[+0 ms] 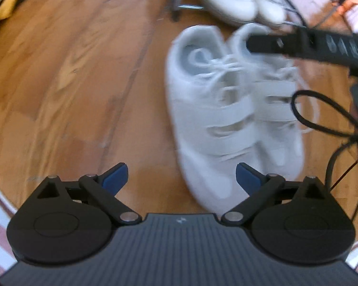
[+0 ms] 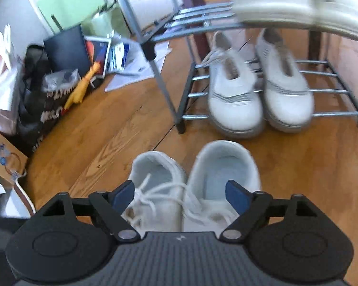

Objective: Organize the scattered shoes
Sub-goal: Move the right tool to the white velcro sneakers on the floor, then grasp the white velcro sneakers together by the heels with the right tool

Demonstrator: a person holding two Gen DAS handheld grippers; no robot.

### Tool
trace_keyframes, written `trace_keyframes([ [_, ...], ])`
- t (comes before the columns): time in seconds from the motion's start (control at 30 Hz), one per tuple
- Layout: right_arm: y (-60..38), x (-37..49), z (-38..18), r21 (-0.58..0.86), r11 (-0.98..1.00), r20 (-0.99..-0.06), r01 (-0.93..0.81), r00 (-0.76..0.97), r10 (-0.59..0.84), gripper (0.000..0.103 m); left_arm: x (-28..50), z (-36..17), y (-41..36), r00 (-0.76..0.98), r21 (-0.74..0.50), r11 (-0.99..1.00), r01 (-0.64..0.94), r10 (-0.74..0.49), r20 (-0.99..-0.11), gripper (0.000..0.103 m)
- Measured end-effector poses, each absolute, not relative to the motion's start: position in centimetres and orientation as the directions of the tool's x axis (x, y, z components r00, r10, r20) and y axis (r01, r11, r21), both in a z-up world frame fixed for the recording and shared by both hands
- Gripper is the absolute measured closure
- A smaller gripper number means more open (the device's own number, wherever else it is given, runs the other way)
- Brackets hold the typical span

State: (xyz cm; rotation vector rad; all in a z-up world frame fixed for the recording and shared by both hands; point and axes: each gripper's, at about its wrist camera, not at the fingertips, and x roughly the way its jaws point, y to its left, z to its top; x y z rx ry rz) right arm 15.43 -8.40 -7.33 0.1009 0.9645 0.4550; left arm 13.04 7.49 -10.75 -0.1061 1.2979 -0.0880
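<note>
Two white strap sneakers stand side by side on the wooden floor, the left one (image 1: 202, 119) (image 2: 155, 181) and the right one (image 1: 274, 109) (image 2: 224, 174), heels toward the metal shoe rack (image 2: 322, 93). My left gripper (image 1: 181, 178) is open and empty, low over the floor by the toe of the left sneaker. My right gripper (image 2: 180, 196) is open above the pair's laces, its blue pads (image 2: 123, 196) on either side of them and touching neither. It shows as a black bar in the left wrist view (image 1: 305, 43).
A second white pair (image 2: 257, 93) sits on the rack's bottom shelf, and a pale clog (image 2: 298, 4) on the shelf above. Bags, books, papers and a yellow rubber chicken (image 2: 80, 88) clutter the floor to the left. A cardboard box (image 2: 4, 159) lies nearer.
</note>
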Motion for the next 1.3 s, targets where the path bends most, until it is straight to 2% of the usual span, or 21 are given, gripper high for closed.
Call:
trace_keyframes([
  [0.17, -4.2, 19.0, -10.8, 0.096, 0.950, -0.914, -0.296, 0.351, 0.202, 0.015, 12.6, -12.2, 9.6, 0.216, -0.103, 0.993, -0.057, -0.089, -0.972, 0.005],
  [0.2, -3.5, 19.3, -11.7, 0.075, 0.944, -0.925, -0.322, 0.332, 0.186, 0.017, 12.7, -12.5, 9.6, 0.209, -0.098, 0.993, -0.060, -0.083, -0.974, 0.005],
  [0.23, -3.1, 19.5, -12.2, 0.059, 0.938, -0.930, -0.340, 0.322, 0.175, 0.030, 12.7, -12.7, 9.6, 0.205, -0.092, 0.994, -0.061, -0.078, -0.976, 0.005],
  [0.27, -2.9, 19.4, -12.4, 0.057, 0.930, -0.927, -0.362, 0.326, 0.184, 0.051, 12.7, -12.9, 9.6, 0.206, -0.094, 0.994, -0.062, -0.079, -0.975, 0.005],
  [0.4, -2.4, 18.6, -13.5, 0.047, 0.888, -0.888, -0.458, 0.388, 0.247, 0.060, 12.7, -13.2, 9.5, 0.201, -0.116, 0.991, -0.071, -0.099, -0.975, 0.005],
  [0.53, -3.9, 19.6, -13.9, 0.131, 0.907, -0.867, -0.400, 0.397, 0.300, 0.069, 12.7, -13.2, 9.2, 0.201, -0.109, 0.991, -0.076, -0.092, -0.975, 0.005],
  [0.63, -3.8, 19.2, -13.7, 0.123, 0.914, -0.853, -0.386, 0.429, 0.297, 0.072, 12.3, -13.1, 9.0, 0.202, -0.108, 0.991, -0.074, -0.091, -0.975, 0.005],
  [0.73, -5.4, 17.8, -12.7, 0.188, 0.921, -0.796, -0.340, 0.497, 0.346, 0.076, 11.8, -12.7, 9.2, 0.211, -0.108, 0.991, -0.080, -0.089, -0.973, 0.005],
  [0.8, -7.1, 16.7, -11.9, 0.246, 0.917, -0.750, -0.314, 0.538, 0.385, 0.084, 11.6, -12.5, 9.4, 0.217, -0.108, 0.990, -0.086, -0.087, -0.972, 0.004],
  [0.87, -8.1, 16.0, -11.2, 0.278, 0.911, -0.720, -0.304, 0.561, 0.407, 0.085, 11.5, -12.2, 9.5, 0.222, -0.105, 0.990, -0.089, -0.083, -0.972, 0.003],
  [1.0, -7.7, 15.5, -10.2, 0.212, 0.923, -0.738, -0.323, 0.566, 0.367, 0.084, 11.8, -11.7, 9.4, 0.217, -0.095, 0.992, -0.088, -0.074, -0.973, 0.003],
  [1.03, -7.5, 15.8, -10.2, 0.210, 0.923, -0.750, -0.322, 0.553, 0.363, 0.074, 11.9, -11.6, 9.5, 0.216, -0.100, 0.991, -0.090, -0.078, -0.973, 0.003],
  [1.07, -7.4, 16.2, -10.1, 0.228, 0.921, -0.762, -0.317, 0.531, 0.371, 0.060, 12.1, -11.5, 9.6, 0.217, -0.105, 0.990, -0.093, -0.082, -0.973, 0.003],
  [1.13, -7.2, 16.8, -10.0, 0.262, 0.916, -0.780, -0.303, 0.492, 0.386, 0.046, 12.4, -11.4, 9.7, 0.216, -0.099, 0.991, -0.094, -0.077, -0.973, 0.003],
  [1.23, -8.8, 17.9, -10.1, 0.347, 0.918, -0.792, -0.192, 0.465, 0.396, 0.039, 12.4, -11.6, 10.0, 0.207, -0.089, 0.991, -0.096, -0.067, -0.976, 0.003],
  [1.3, -10.0, 18.7, -10.0, 0.367, 0.923, -0.806, -0.113, 0.456, 0.377, 0.038, 12.5, -11.9, 10.2, 0.199, -0.087, 0.991, -0.100, -0.066, -0.978, 0.003],
])
